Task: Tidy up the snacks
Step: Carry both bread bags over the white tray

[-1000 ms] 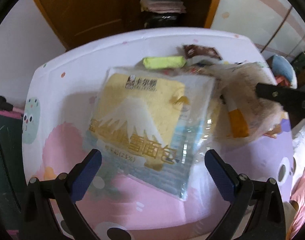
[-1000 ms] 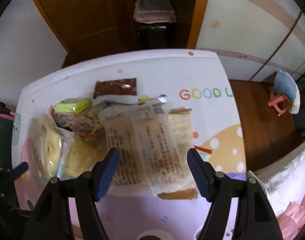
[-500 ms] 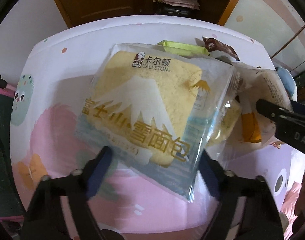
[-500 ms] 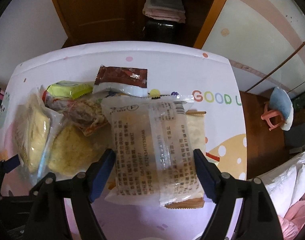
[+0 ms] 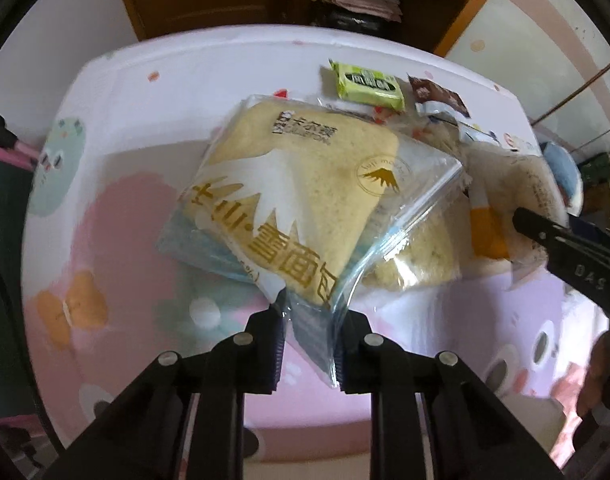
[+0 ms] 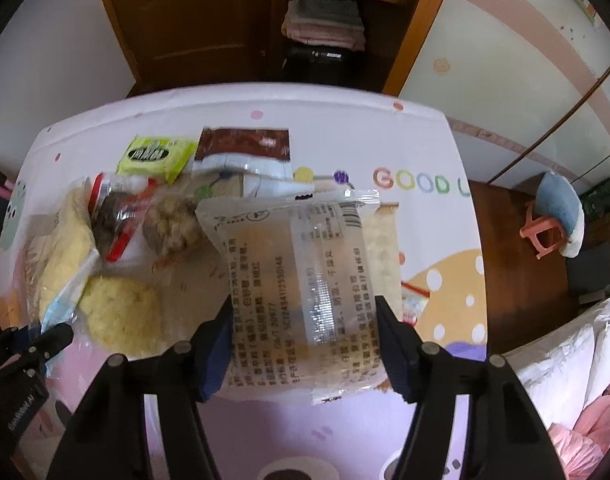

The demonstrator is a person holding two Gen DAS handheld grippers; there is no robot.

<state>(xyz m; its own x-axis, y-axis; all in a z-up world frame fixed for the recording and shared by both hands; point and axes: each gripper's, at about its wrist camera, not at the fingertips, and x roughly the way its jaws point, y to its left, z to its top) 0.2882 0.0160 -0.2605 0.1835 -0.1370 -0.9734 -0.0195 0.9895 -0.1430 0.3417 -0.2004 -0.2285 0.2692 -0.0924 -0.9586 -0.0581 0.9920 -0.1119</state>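
The left claw [image 5: 310, 322] has just been closing and is now clamped on the clear plastic corner of a square bread packet with a white mountain print and gold lettering [image 5: 301, 196]; the packet fans out from the pinch toward 12 o'clock and its pale yellow loaf sits above the table [image 5: 117, 240], a surface covered in a pastel cartoon-print cloth. In the left wrist view a lime-green wrapped snack bar [image 5: 367, 86] lies at 1 o'clock beyond the bread packet, with a dark brown sachet [image 5: 439, 98] just beside it to the right. At 3 o'clock the tip of the right claw [image 6: 303, 334] shows as a black bar over a see-through bag with an orange stripe.

The right claw has just been narrowing, and its blue-padded fingers [image 6: 215, 350] stand on either side of a translucent packet printed with black text and a barcode [image 6: 301, 288]. The pads appear to press its edges, so the claw is clamped on this packet. The packet runs from the claw toward 12 o'clock and covers part of a pale cracker pack underneath.

In the right wrist view, at 10 o'clock, a heap of other snacks lies close together: a red-and-clear bag of brown pieces [image 6: 145, 216], a round yellow bun in clear wrap [image 6: 121, 314] and the mountain-print bread packet at the left edge
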